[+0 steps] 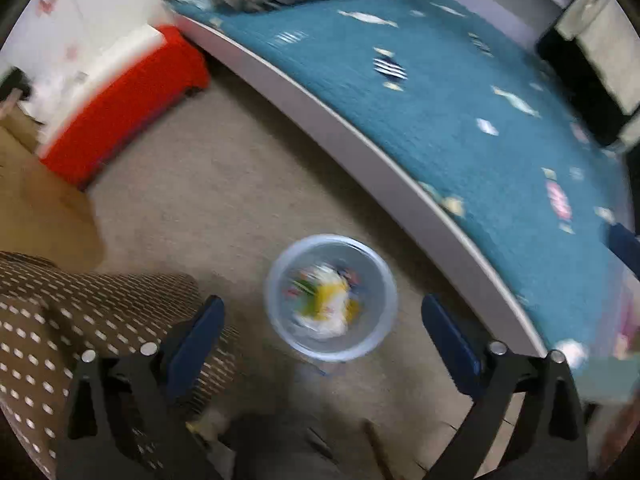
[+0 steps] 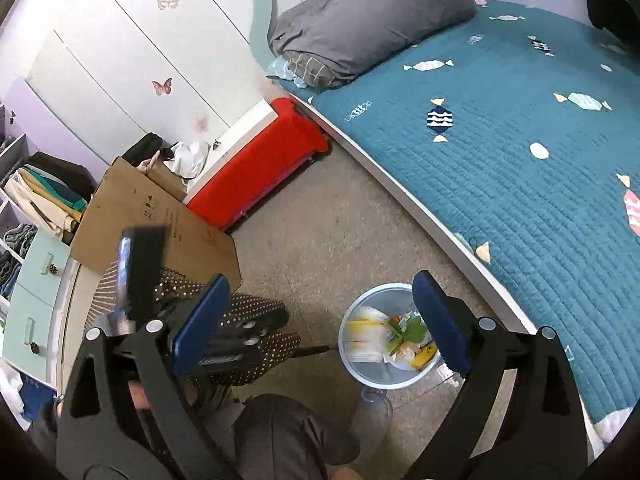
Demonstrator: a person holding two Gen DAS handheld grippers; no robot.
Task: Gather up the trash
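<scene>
A round light-blue trash bin (image 1: 276, 312) stands on the carpet beside the bed, holding white, yellow and green wrappers (image 1: 326, 300). My left gripper (image 1: 320, 336) is open and empty, high above the bin; this view is blurred. In the right wrist view the bin (image 2: 360, 372) with its trash (image 2: 396, 340) sits below my right gripper (image 2: 324, 320), which is open and empty. The right finger (image 2: 440, 320) overlaps the bin's rim in the picture.
A bed with a teal quilt (image 2: 500, 140) and a grey pillow (image 2: 368, 16) fills the right. A red box (image 2: 260, 168) and a cardboard box (image 2: 156, 224) stand by the white wardrobe (image 2: 120, 60). A dotted brown cloth (image 1: 80, 320) lies at the left.
</scene>
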